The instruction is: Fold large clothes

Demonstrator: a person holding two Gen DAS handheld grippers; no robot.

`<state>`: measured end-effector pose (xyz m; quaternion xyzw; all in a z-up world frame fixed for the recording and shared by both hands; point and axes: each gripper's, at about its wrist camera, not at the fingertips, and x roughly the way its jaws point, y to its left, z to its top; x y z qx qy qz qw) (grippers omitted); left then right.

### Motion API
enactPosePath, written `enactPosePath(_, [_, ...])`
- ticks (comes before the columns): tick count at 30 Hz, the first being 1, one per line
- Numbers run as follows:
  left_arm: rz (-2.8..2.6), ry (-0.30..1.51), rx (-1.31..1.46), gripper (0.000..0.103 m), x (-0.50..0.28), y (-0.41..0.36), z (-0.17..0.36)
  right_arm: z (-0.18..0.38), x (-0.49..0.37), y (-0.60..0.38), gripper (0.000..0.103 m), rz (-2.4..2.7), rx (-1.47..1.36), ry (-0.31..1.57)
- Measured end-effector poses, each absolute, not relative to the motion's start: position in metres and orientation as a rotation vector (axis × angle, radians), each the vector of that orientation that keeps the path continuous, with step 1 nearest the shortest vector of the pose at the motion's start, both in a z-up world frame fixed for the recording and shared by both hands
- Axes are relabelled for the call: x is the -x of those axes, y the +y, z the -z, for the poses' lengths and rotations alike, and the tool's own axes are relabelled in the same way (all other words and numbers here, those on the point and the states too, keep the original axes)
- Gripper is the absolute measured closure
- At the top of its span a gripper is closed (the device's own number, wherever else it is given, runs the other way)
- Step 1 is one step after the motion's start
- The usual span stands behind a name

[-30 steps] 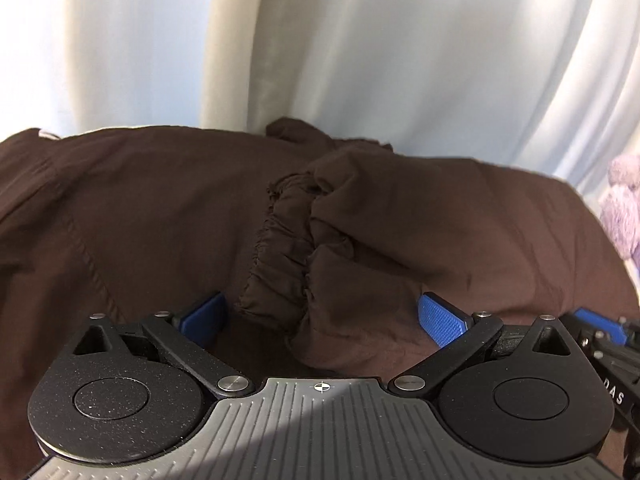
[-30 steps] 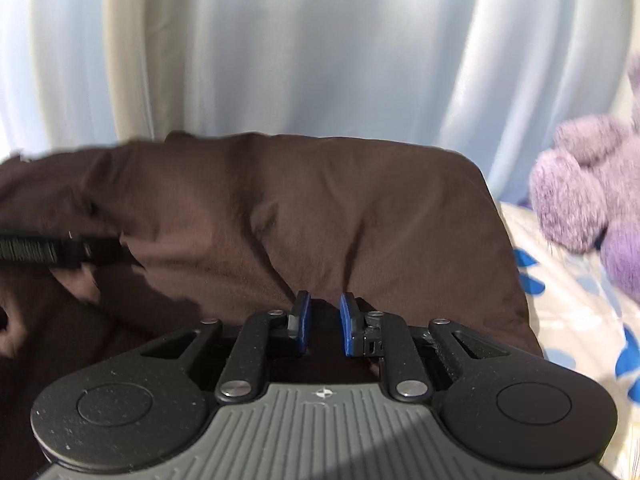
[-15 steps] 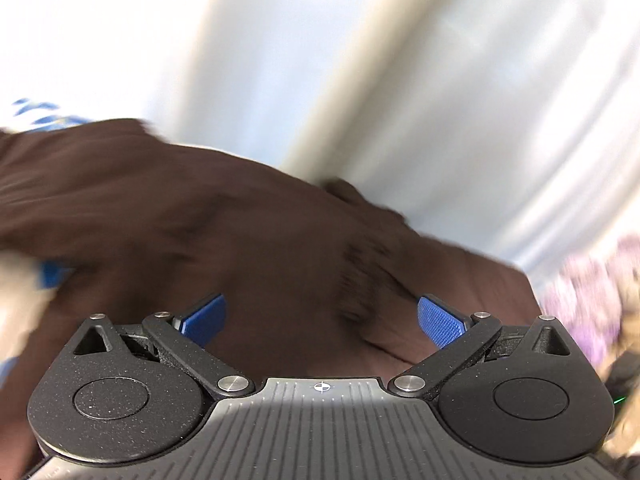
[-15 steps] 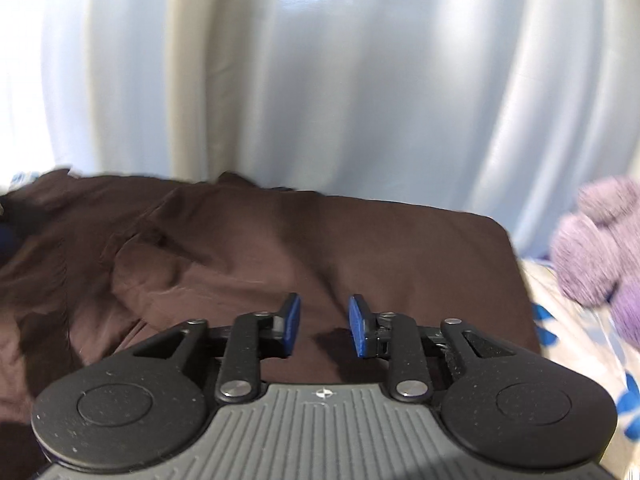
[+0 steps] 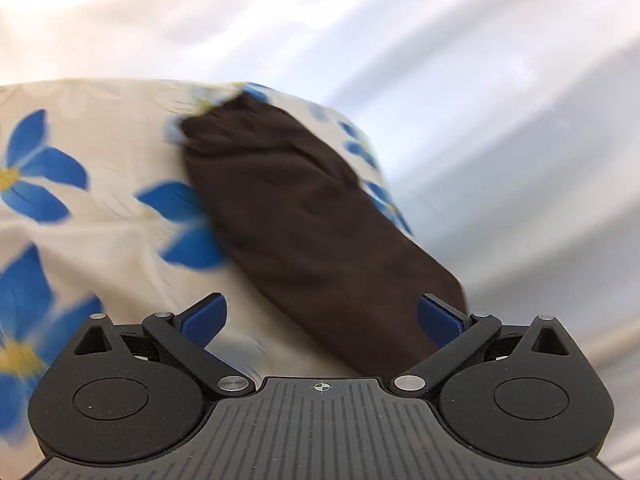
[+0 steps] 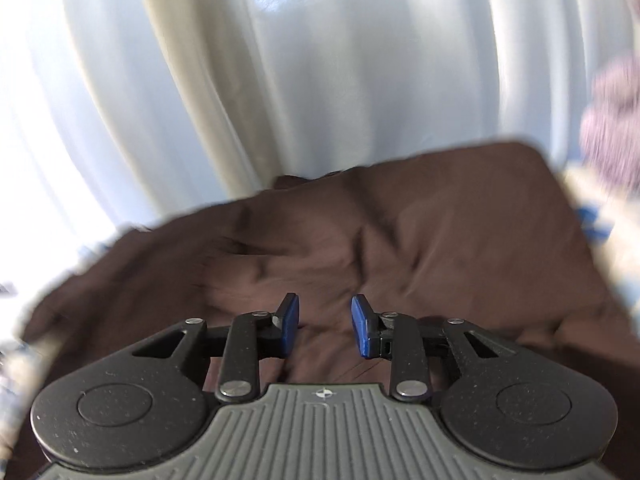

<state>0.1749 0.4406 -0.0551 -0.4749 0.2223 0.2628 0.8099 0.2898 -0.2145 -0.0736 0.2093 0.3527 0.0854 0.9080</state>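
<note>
Brown garment [image 5: 304,216] stretches ahead of the left hand-held gripper [image 5: 320,316], whose jaws are spread wide, over a floral bedsheet [image 5: 92,216]. Under the right hand-held gripper [image 6: 325,326], jaws partly apart and empty, the fabric lies rumpled.

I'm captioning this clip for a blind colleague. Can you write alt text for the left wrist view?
A long dark brown fabric sleeve lies stretched across a cream bedsheet with blue flowers, running away from the open left gripper, whose blue-padded fingers hold nothing. Pale white curtains hang behind; the picture is motion-blurred.
</note>
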Motion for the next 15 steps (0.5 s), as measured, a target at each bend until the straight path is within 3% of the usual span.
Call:
enactPosePath(2, [-0.592,0.451,1.072,0.02,-0.171,0.465,0.068,0.078,-0.286,-0.214,0.074,-0.147,-0.457,0.756])
enactPosePath(6, [-0.595,0.378,1.19,0.027,-0.165,0.498,0.084,0.083,-0.281,-0.216,0.074,-0.112,-0.47,0.785])
enactPosePath(9, [-0.596,0.353,1.198,0.042,-0.172,0.513,0.087,0.085,-0.28,-0.218,0.074,-0.092,-0.48,0.794])
enactPosePath(12, [-0.596,0.363,1.179,0.064,-0.181,0.522,0.089,0.085,-0.281,-0.216,0.074,-0.081,-0.482,0.796])
enactPosePath(14, [-0.604,0.385,1.176,0.086,-0.187,0.527,0.092,0.084,-0.281,-0.217,0.074,-0.081,-0.491,0.799])
enactPosePath(15, [-0.599,0.388,1.176,0.086,-0.186,0.527,0.095,0.084,-0.281,-0.217,0.074,-0.081,-0.494,0.797])
